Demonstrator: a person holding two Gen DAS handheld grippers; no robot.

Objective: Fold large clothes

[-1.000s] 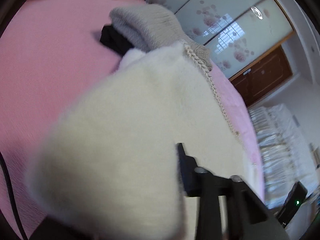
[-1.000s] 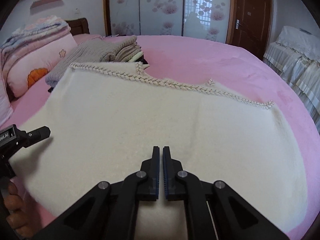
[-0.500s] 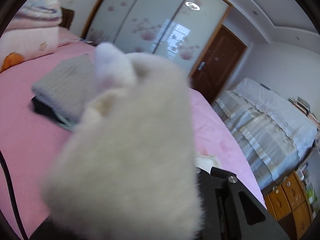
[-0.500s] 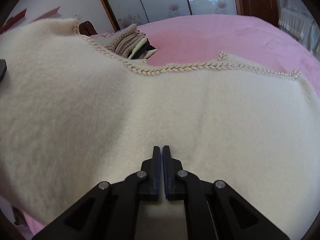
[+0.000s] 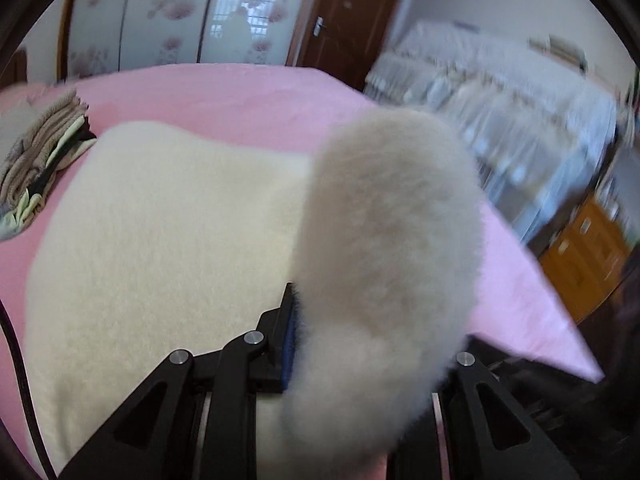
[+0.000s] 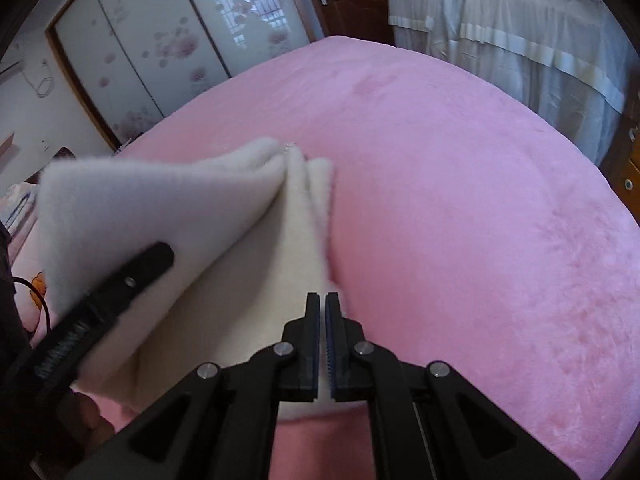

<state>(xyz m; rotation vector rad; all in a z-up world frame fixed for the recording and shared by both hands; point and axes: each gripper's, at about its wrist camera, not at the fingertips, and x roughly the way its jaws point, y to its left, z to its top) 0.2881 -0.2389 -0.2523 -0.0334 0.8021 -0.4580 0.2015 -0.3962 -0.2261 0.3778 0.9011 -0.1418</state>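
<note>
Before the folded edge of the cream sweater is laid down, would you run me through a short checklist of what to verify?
1. Left gripper holds a bunch of the cream sweater: ok.
2. Right gripper is shut on the sweater's edge: ok.
3. Flap lifted off the lower layer: ok.
4. Pink bed cover beside the sweater is bare: ok.
5. Stack of folded clothes lies apart from the sweater: cannot tell.
6. Edges line up: cannot tell.

The garment [image 5: 168, 240] is thick, fuzzy cream fleece, the bedspread [image 6: 460, 200] soft pink plush, the gripper [image 6: 323, 308] fingers matt black plastic with silvery metal pins, the door [image 5: 348, 12] glossy brown wood.
</note>
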